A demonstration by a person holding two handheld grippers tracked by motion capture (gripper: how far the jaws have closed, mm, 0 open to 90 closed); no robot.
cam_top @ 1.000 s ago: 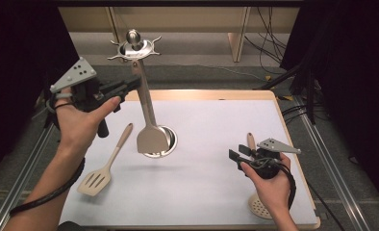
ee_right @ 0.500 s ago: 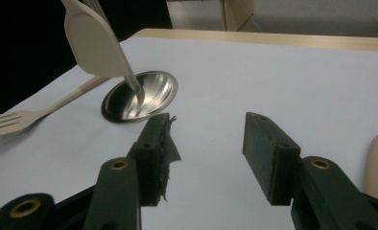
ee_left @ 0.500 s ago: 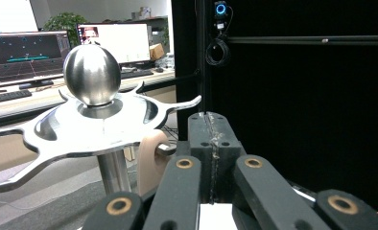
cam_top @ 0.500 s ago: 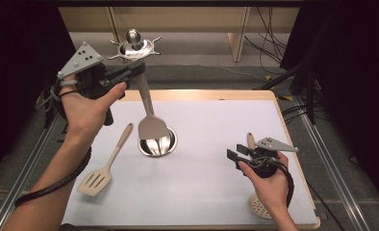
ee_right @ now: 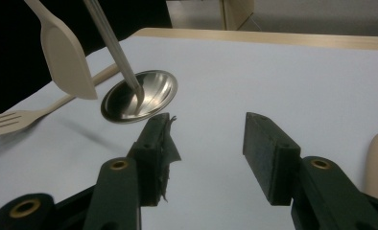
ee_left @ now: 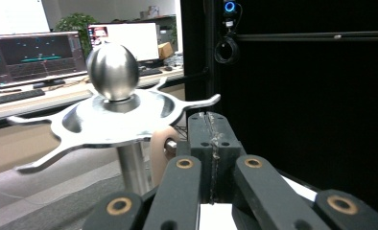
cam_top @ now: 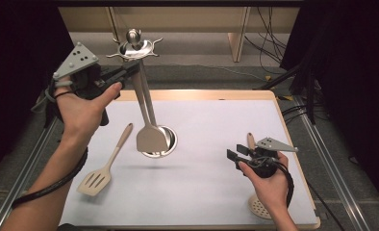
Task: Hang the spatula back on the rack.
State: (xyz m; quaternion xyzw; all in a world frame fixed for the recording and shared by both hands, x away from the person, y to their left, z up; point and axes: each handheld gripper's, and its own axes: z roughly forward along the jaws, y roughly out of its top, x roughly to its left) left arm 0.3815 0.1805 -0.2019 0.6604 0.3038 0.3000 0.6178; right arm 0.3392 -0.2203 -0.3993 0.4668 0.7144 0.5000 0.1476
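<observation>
Here the left gripper [cam_top: 130,72] jaws clamp the spatula [cam_top: 149,137] handle beside the rack's hooks [cam_top: 134,48].

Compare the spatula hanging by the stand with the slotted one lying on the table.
The hanging spatula has a solid blade; the slotted spatula has slits cut through its blade. The hanging spatula is upright, blade down in the air beside the stand, its handle top by the left gripper; the slotted spatula lies flat on the white table. No gripper is near the slotted spatula. Both are beige with long handles.
</observation>
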